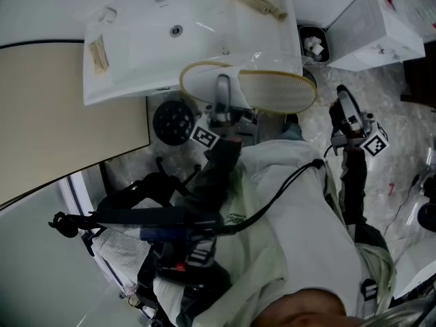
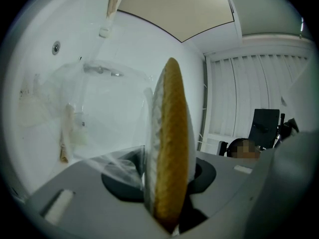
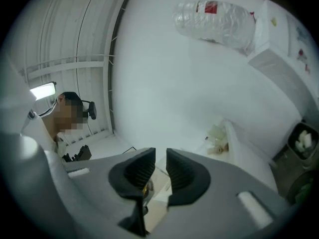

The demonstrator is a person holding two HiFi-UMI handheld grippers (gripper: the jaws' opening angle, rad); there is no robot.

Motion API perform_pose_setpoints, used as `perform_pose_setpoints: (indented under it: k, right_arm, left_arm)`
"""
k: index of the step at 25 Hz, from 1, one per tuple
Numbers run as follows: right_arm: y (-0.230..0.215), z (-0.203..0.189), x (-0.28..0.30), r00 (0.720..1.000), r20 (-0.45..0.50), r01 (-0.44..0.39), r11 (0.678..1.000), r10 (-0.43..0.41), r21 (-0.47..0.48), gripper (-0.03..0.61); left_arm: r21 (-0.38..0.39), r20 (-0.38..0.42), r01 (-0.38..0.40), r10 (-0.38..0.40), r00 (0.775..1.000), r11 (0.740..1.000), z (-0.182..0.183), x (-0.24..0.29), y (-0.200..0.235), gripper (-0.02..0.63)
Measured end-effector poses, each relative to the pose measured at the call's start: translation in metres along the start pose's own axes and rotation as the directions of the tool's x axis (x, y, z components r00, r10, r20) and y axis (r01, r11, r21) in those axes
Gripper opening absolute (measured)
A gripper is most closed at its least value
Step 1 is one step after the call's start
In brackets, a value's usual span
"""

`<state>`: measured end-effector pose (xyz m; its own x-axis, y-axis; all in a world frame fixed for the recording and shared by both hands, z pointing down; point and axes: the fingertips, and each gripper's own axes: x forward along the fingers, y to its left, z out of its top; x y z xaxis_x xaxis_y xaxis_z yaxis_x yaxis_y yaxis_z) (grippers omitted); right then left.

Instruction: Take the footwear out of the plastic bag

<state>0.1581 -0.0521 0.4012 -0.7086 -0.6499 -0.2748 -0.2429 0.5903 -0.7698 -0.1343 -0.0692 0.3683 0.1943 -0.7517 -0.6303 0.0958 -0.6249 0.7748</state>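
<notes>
In front of the sink (image 1: 129, 60), the left gripper (image 1: 222, 94) holds the slippers (image 1: 276, 90) raised above the basin's front rim. Its jaws are clamped on them near one end. In the left gripper view the slippers (image 2: 172, 123) stand edge-on between the jaws of the left gripper (image 2: 167, 176), with the film of the plastic bag (image 2: 112, 158) still draped around them.

The right gripper (image 1: 346, 107) hangs well apart at the right. Its jaws stand narrow with a slim gap (nothing between them), as the right gripper view confirms (image 3: 159, 171).

Handling, as a judgement: the slippers look thin, light and flexible, so they will probably bend if taken at the far tip. A hold near the middle of the sole edge should keep them flat. The bag is slick, clinging film, and a pinch on a loose fold is likely to slip less than one on a taut face.

Clearance: the sink rim lies just beyond the slippers, and the waste bin (image 1: 313, 44) stands further right. The open room is toward the person's right side.
</notes>
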Motion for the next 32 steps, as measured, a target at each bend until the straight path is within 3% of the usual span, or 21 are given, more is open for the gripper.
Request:
perform_pose_setpoints:
  k: [4, 9, 16, 25, 32]
  right_arm:
    - [0.000, -0.006, 0.003, 0.998, -0.022, 0.052, 0.997, -0.053, -0.054, 0.058]
    - [0.011, -0.022, 0.014, 0.996, -0.067, 0.048, 0.996, -0.053, -0.076, 0.057]
    - [0.011, -0.040, 0.020, 0.993, -0.097, 0.060, 0.997, -0.064, -0.044, 0.057]
    - [0.020, -0.072, 0.026, 0.980, -0.173, 0.080, 0.988, -0.102, -0.131, 0.058]
    - [0.030, -0.081, 0.026, 0.973, -0.198, 0.093, 0.985, -0.121, -0.143, 0.058]
  left_arm:
    - [0.011, -0.013, -0.023, 0.023, 1.000, 1.000, -0.004, 0.000, 0.005, 0.133]
    - [0.006, -0.023, -0.036, 0.036, 0.999, 0.999, -0.007, -0.004, 0.006, 0.132]
    - [0.018, -0.015, -0.067, 0.068, 0.998, 0.998, -0.008, -0.011, 0.011, 0.129]
    - [0.058, 0.051, -0.165, 0.162, 0.985, 0.985, -0.003, -0.026, 0.028, 0.121]
    - [0.045, -0.008, -0.180, 0.181, 0.984, 0.983, -0.024, -0.024, 0.033, 0.121]
